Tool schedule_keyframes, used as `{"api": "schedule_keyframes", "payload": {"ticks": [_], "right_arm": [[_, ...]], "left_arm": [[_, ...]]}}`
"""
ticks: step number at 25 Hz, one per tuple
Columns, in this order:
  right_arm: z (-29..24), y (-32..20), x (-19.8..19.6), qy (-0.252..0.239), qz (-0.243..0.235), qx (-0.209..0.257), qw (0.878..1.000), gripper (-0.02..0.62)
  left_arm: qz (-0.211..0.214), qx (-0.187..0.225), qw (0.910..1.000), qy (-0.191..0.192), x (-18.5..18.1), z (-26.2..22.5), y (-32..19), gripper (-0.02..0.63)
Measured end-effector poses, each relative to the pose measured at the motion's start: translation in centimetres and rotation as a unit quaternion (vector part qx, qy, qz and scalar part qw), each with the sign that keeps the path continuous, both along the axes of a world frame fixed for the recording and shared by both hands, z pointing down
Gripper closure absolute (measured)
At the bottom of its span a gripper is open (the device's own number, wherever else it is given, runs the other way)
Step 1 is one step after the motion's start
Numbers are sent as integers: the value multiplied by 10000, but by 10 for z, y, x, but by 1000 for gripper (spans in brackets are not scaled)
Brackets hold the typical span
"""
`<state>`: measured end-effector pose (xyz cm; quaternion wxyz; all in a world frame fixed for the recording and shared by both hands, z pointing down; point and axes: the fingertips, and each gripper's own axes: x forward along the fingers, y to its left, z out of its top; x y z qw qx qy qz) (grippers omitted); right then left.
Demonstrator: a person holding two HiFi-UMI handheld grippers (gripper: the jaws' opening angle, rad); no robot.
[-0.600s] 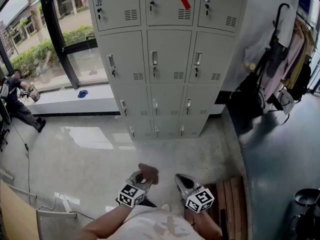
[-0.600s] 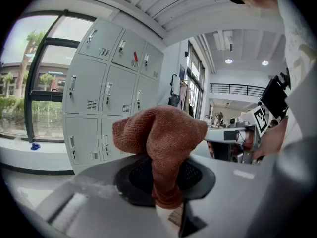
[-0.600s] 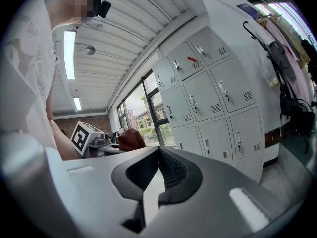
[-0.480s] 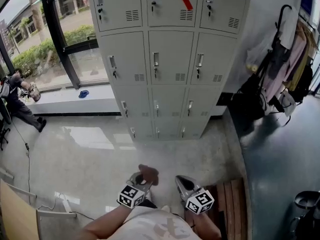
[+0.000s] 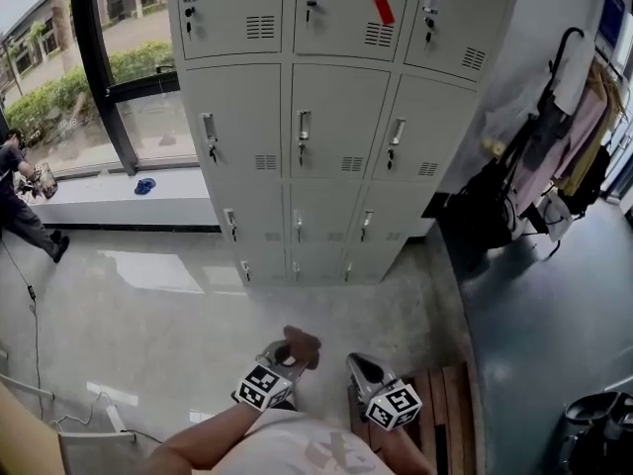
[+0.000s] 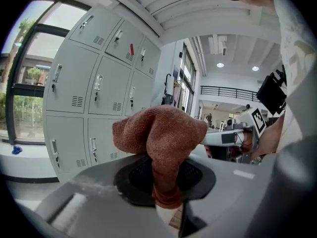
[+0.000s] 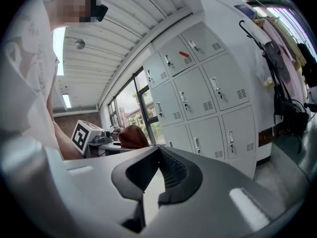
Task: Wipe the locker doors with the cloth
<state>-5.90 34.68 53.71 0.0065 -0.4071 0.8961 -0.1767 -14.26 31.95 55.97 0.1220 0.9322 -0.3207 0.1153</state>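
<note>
Cloth (image 6: 161,133), rust-brown, sat pinched in the left tool (image 5: 280,357), well apart from the locker doors (image 5: 331,117). The right tool (image 5: 362,367) was pressed together, empty. With only a narrow fold gripped, hard rubbing could likely drag the cloth free.

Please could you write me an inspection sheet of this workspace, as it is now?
Surface: locker doors grey, all closed; a red strip on one top door.
Job's things: brown cloth held away from the doors.
Clutter: blue item on the window sill; wooden slats on the floor beside the right gripper.
Grippers: left gripper shut on the cloth; right gripper shut, nothing in it.
Cables: thin cable on the floor at left.
Surroundings: glossy floor; coat rack with clothes and bags; a person by the window.
</note>
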Motion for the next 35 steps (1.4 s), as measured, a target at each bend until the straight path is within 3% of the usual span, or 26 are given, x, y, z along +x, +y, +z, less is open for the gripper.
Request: {"api": "schedule_keyframes", "payload": {"ticks": [10,24,35], "right_arm": [[-11,-77,-41,175,12,-45,9998,588],[-17,-148,-86,368,-28,10,9993,588],[0,-179,-92,244,-399,-127,9988,588]], "left_arm": [[138,-23,9998,156,-44,-11,-70,528],[-527,-92,9985,138,-130,-4,-118,526],[-648,-197,9977,-77,-124,10,-154,525]]}}
